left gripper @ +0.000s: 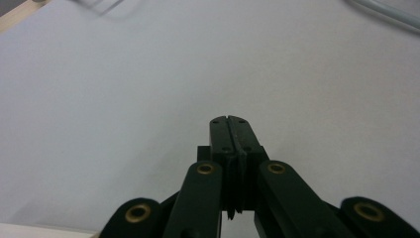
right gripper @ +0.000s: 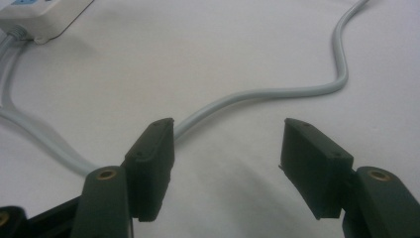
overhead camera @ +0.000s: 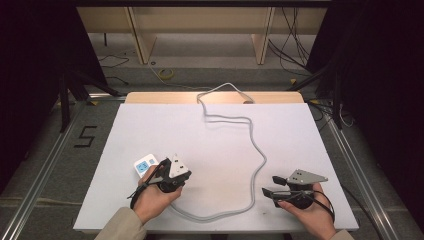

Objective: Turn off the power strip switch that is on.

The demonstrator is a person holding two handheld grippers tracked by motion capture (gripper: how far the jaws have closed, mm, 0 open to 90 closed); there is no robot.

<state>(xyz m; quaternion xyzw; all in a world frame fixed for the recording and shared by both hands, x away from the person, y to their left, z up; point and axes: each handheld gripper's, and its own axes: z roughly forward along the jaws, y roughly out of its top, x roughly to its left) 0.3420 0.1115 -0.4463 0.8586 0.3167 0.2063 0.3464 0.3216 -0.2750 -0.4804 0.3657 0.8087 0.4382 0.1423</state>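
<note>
Nothing is gripped yet: the left gripper [left gripper: 232, 121], jaws pressed together on nothing, sits just beside the white power strip [overhead camera: 145, 165], while the right gripper [right gripper: 228, 148] hangs wide apart near its grey cable [overhead camera: 260, 165], still untouched.

A white table [overhead camera: 150, 125] is seen, edged with wood at the far side. A white socket box [overhead camera: 144, 166] lies near its left front. A grey cable [overhead camera: 260, 155] is laid from it along the front edge, then winds back over the far edge.
</note>
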